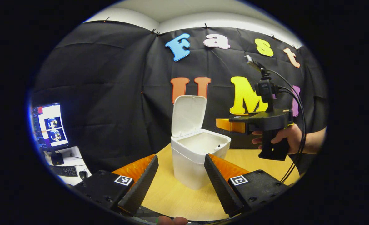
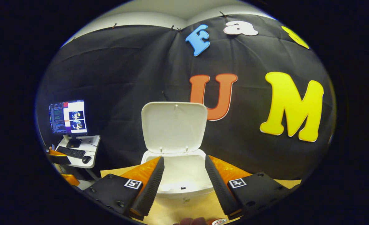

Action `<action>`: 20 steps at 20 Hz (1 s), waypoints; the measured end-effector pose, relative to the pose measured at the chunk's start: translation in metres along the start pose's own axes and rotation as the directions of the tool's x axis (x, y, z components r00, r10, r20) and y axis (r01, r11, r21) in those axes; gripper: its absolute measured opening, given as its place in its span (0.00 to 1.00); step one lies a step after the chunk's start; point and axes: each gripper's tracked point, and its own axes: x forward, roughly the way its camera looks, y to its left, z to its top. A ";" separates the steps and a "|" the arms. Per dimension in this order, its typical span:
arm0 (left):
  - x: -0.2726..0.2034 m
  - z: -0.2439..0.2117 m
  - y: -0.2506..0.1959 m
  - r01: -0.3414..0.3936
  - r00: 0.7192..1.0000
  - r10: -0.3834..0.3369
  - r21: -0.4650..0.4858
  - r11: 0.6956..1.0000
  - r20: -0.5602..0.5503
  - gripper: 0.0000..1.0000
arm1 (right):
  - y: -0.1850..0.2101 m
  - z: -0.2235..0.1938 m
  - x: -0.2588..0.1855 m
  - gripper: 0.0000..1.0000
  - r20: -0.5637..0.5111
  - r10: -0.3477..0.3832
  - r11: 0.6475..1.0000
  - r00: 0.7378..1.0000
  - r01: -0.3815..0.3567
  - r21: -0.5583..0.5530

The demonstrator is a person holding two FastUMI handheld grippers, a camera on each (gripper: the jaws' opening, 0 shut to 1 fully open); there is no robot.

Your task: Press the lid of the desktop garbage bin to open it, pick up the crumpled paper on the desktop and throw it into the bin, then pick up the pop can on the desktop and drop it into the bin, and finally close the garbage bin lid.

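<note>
Left gripper view: one white garbage bin [image 1: 192, 156] stands on the wooden table [image 1: 175, 197], its single lid [image 1: 187, 116] flipped up and standing near upright at the back, at twelve o'clock from the opening. The left gripper [image 1: 181, 184] sits low at six o'clock, its two fingers spread wide apart with nothing between them but the bin's front wall farther off. Out at three o'clock, the right gripper [image 1: 226, 125] hangs in the air just above and beside the bin's rim, carried by one hand [image 1: 281, 137]; from this side I cannot tell how its fingers stand. Far off at nine o'clock, one monitor [image 1: 50, 126], one keyboard [image 1: 64, 170] and one mouse [image 1: 83, 174] rest on a side desk.

Right gripper view: the right gripper [image 2: 184, 184] is over the bin [image 2: 181, 178], two fingers parted and empty, the open mouth right between them. The lid [image 2: 173, 126] rises at twelve o'clock. One monitor [image 2: 68, 117] glows at nine o'clock.
</note>
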 end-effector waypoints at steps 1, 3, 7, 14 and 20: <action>0.004 0.001 -0.011 0.033 0.999 -0.033 0.004 0.999 0.004 0.97 | -0.009 0.007 -0.014 0.86 0.029 -0.023 1.000 0.999 0.022 0.013; 0.012 0.003 -0.035 0.106 0.994 -0.106 0.016 0.994 0.010 0.97 | -0.030 0.009 -0.042 0.87 0.030 -0.084 0.996 0.996 0.083 0.039; 0.021 -0.003 -0.077 0.227 0.974 -0.228 0.042 0.973 0.000 0.97 | -0.070 0.014 -0.091 0.88 0.076 -0.202 0.979 0.976 0.199 0.037; 0.023 -0.020 -0.135 0.399 0.917 -0.399 0.110 0.910 -0.021 0.97 | -0.145 0.022 -0.180 0.90 0.175 -0.451 0.892 0.875 0.438 0.110; 0.030 -0.045 -0.189 0.508 0.861 -0.505 0.124 0.853 -0.055 0.97 | -0.185 0.003 -0.243 0.92 0.180 -0.590 0.806 0.787 0.588 0.071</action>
